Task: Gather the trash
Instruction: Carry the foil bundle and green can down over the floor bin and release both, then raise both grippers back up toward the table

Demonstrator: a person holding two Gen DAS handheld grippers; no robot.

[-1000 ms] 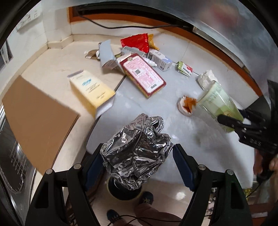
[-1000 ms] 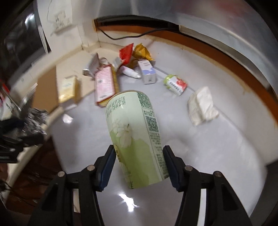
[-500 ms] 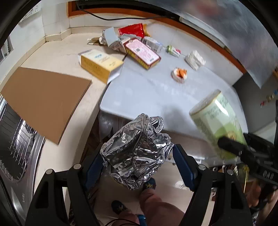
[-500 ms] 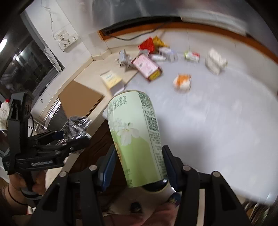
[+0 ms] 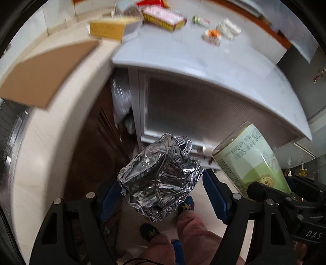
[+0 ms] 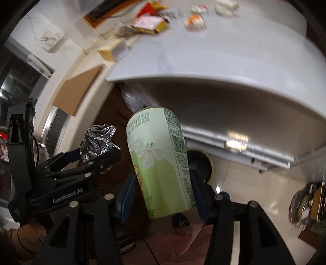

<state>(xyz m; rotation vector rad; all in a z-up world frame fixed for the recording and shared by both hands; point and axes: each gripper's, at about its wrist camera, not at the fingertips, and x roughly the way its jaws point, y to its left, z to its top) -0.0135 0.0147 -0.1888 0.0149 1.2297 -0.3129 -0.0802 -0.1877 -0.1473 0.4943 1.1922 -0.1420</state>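
My left gripper (image 5: 161,195) is shut on a crumpled foil wad (image 5: 159,179), held off the counter's edge above the floor. The right gripper (image 6: 163,189) is shut on a pale green milk tea cup (image 6: 161,161), tilted, its blue pads against the cup's sides. In the left wrist view the cup (image 5: 252,163) hangs to the right of the foil. From the right wrist view the foil (image 6: 97,140) and left gripper (image 6: 81,163) sit to the left. A dark round bin (image 6: 200,163) with a yellow rim shows on the floor behind the cup.
Trash stays on the grey counter (image 5: 234,61): a pink box (image 5: 163,17), a yellow box (image 5: 108,30), a white tissue (image 5: 229,28), an orange-filled cup (image 5: 212,36). Cardboard (image 5: 46,71) lies on the beige worktop. A person's legs and shoes (image 5: 185,203) are below.
Both grippers have pulled back off the counter and sunk toward the floor, each with its item. The counter's front panel and the floor bin have come into view.
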